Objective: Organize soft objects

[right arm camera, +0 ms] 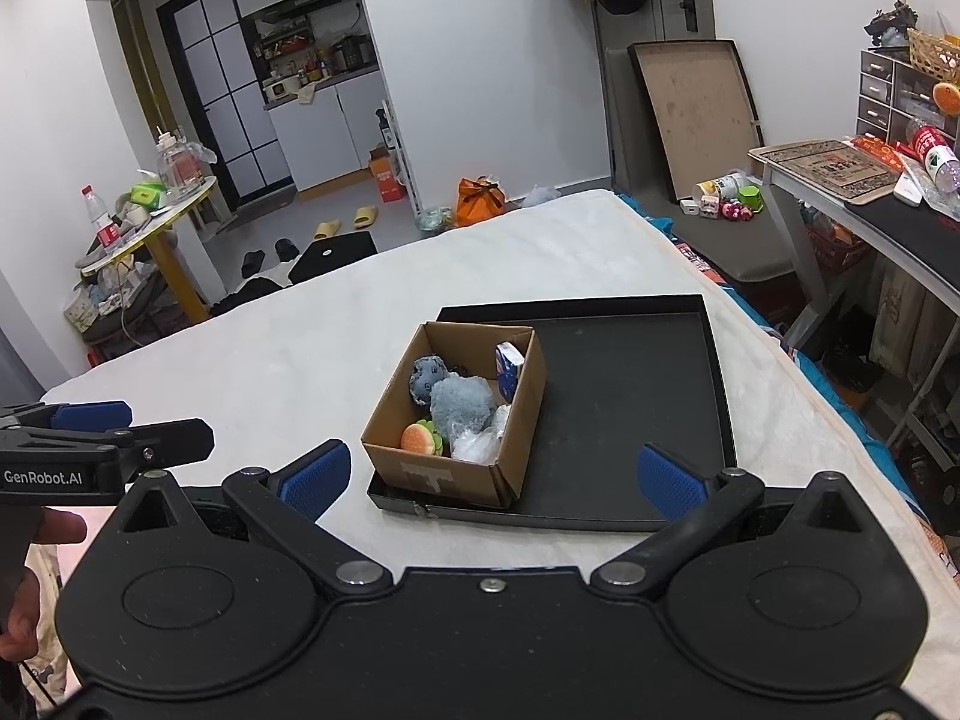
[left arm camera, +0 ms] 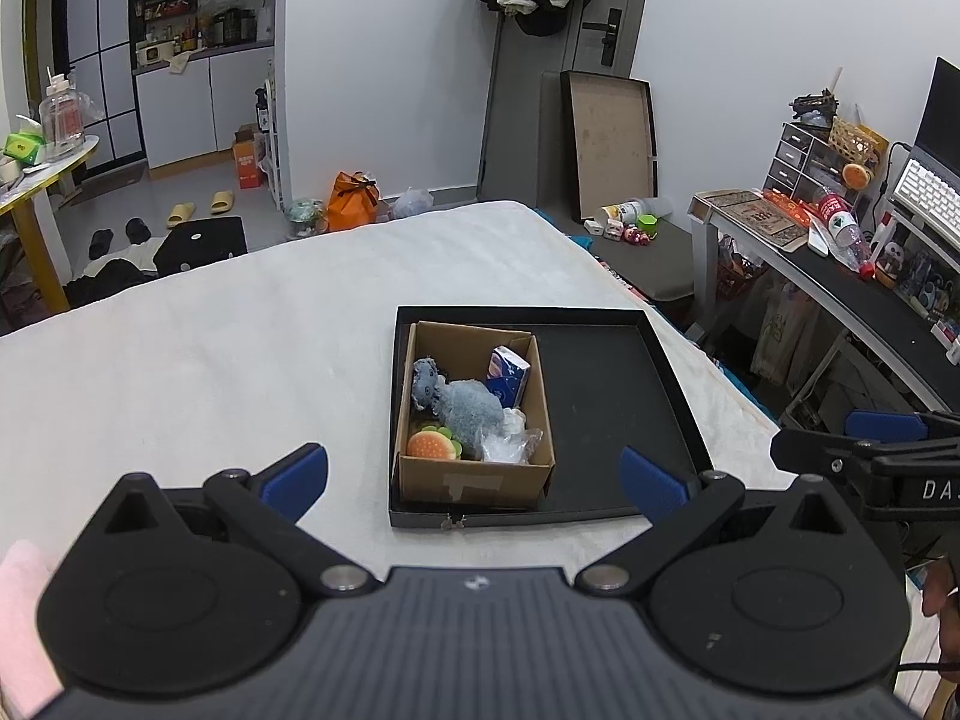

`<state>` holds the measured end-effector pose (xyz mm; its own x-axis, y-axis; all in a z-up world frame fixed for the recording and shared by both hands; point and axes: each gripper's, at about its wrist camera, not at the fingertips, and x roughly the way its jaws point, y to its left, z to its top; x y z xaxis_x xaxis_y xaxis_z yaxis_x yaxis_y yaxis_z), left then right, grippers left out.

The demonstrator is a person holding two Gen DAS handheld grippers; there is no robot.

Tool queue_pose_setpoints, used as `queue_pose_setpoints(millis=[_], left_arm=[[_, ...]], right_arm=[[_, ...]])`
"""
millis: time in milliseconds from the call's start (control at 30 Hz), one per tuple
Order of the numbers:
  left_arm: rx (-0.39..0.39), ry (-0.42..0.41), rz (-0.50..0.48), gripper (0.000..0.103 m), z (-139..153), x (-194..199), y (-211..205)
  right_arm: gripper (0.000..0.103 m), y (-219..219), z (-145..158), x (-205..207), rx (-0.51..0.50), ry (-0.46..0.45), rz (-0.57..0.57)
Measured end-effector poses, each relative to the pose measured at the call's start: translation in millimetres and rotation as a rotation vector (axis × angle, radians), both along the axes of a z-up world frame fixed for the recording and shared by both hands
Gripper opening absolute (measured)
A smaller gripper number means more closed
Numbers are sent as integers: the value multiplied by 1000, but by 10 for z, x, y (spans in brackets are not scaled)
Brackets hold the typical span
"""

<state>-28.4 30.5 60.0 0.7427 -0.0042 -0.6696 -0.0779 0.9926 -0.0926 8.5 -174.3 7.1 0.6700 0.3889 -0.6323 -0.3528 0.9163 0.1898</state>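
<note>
Ahead, cardboard box (left arm camera: 474,468) beyond left tool (left arm camera: 474,480).

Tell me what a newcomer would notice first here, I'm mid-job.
A cardboard box stuffed with a grey plush toy, a burger-shaped toy and a blue packet, sitting in the left part of a black tray on the white bed. Both grippers, left and right, hang open before it.

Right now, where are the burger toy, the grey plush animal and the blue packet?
burger toy (left arm camera: 428,443), left wrist view, on its orange bun.
grey plush animal (left arm camera: 471,411), left wrist view, on its fuzzy body.
blue packet (left arm camera: 507,377), left wrist view, on its front face.
</note>
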Motion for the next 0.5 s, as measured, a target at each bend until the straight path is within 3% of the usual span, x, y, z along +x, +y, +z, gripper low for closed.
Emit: queue_pose_setpoints(millis=[500], left_arm=[[2, -7, 7, 103, -11, 6, 3]], right_arm=[[103, 4, -11, -2, -5, 3, -2]])
